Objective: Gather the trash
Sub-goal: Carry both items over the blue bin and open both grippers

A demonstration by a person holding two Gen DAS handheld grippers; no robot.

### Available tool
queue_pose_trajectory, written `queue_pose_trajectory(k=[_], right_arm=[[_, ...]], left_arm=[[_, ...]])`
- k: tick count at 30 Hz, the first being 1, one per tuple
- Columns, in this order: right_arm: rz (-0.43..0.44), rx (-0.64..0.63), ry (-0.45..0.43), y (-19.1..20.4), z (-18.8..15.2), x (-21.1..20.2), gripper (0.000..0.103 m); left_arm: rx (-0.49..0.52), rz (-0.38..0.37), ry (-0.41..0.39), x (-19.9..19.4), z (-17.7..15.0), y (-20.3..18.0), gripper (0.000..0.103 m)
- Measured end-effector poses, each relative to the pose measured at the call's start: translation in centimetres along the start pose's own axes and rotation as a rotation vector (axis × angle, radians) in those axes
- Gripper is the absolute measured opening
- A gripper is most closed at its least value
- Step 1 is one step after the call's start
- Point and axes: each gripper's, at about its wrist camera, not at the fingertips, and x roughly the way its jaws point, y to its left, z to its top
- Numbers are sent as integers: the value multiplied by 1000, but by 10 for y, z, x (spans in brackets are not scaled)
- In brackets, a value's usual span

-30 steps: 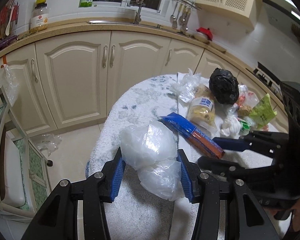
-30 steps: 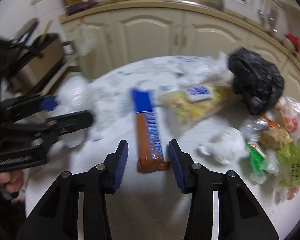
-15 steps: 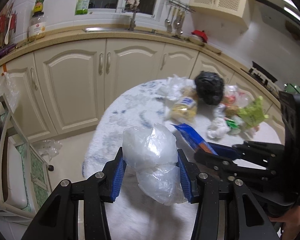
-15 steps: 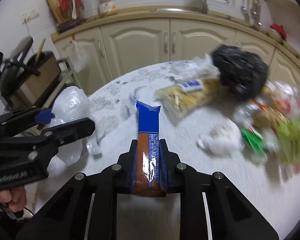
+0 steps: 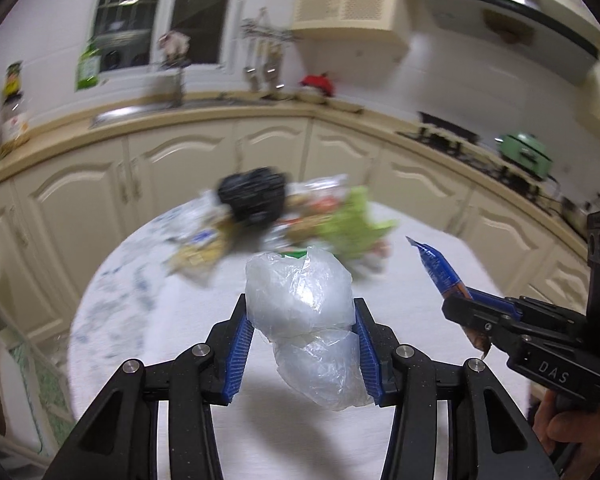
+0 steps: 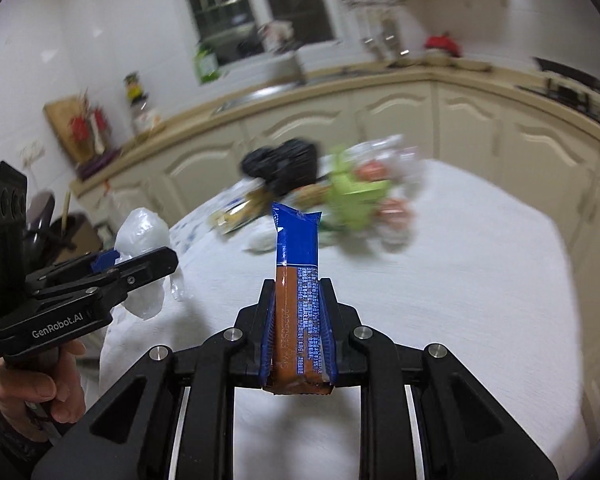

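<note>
My left gripper (image 5: 303, 316) is shut on a crumpled clear plastic bag (image 5: 300, 300) and holds it above the round white table (image 5: 180, 360). My right gripper (image 6: 298, 296) is shut on a long blue and brown snack wrapper (image 6: 298, 264), lifted off the table. Each gripper shows in the other's view: the right gripper (image 5: 472, 304) with the wrapper (image 5: 436, 268), the left gripper (image 6: 140, 260) with the bag (image 6: 142, 232). More trash lies at the far side of the table: a black bag (image 5: 254, 196), a green wrapper (image 5: 352, 224), a yellow packet (image 5: 198, 250).
Cream kitchen cabinets (image 5: 180, 168) curve round behind the table, with a sink and bottles on the counter. A green pot (image 5: 526, 156) stands on the stove at the right. A chair or rack (image 5: 4, 360) stands left of the table.
My right gripper closed on the blue and brown wrapper and lifted it off the table. Both grippers rose and swung right, with the plastic bag still held in the left.
</note>
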Motion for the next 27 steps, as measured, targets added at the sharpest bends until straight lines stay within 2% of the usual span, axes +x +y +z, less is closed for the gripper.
queue_pose_trajectory(k=[9,12,17,23,27], right_arm=[[-155,163,-162,-93,-22,-114,20],[-220,229,-206,-125,-35,-151,20],[-334,342,-250,-179,-64,-202,20],[-435,472,-244,-244,-103,-231,20],[-460,562,-218,-290,-131,-228,20]], left_arm=[[131,-174,-32,11,10,-117,44],[169,-270,-14,29,9,-163,44],[220,-380,33,63,7,-225,44],[268,-475,120,118,-5,-299,44],[301,-503,204,183,-6,-328,44]])
